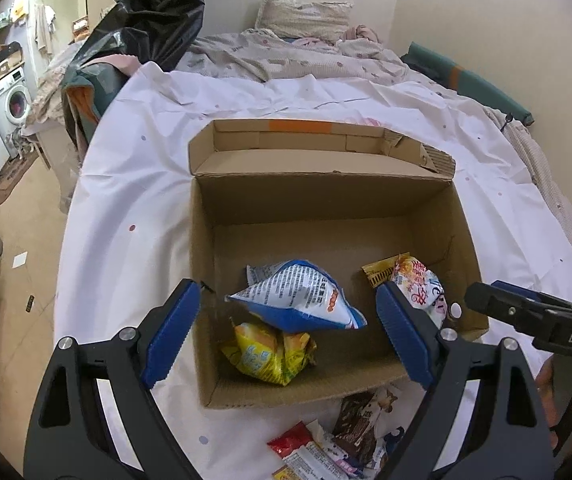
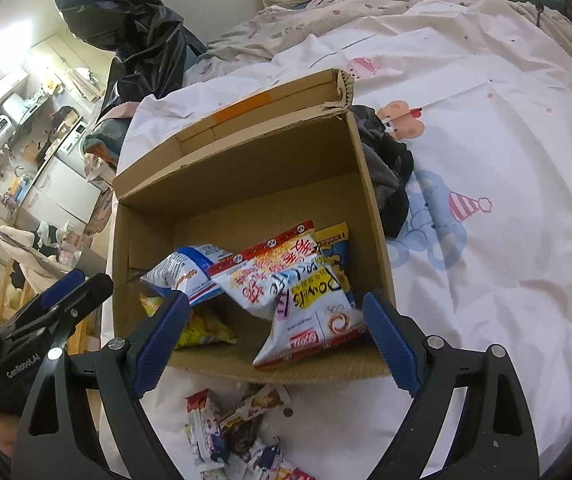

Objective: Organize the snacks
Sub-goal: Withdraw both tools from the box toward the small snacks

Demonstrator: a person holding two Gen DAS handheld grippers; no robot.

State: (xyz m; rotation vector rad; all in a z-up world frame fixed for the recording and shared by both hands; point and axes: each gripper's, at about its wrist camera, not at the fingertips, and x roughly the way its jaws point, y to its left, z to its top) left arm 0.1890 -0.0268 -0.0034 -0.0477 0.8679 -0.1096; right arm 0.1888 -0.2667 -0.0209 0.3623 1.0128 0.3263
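An open cardboard box point(image 1: 325, 200) point(image 2: 246, 184) sits on the white bed sheet. Inside lie a blue and white snack bag point(image 1: 301, 296) point(image 2: 190, 268), a yellow bag point(image 1: 270, 352) point(image 2: 202, 328) and a white bag with red print point(image 1: 421, 284) point(image 2: 282, 280). In the right wrist view another white bag point(image 2: 317, 320) leans on the near wall. My left gripper point(image 1: 286, 332) is open and empty above the box's near edge. My right gripper point(image 2: 274, 340) is open and empty over the near wall. Loose snack packets point(image 1: 337, 440) point(image 2: 238, 428) lie on the sheet before the box.
A dark cloth point(image 2: 389, 168) lies against the box's right side. A black plastic bag point(image 1: 154, 12) hangs at the back left. Rumpled bedding and a pillow point(image 1: 305, 16) are beyond the box. The bed's left edge drops to the floor point(image 1: 30, 240).
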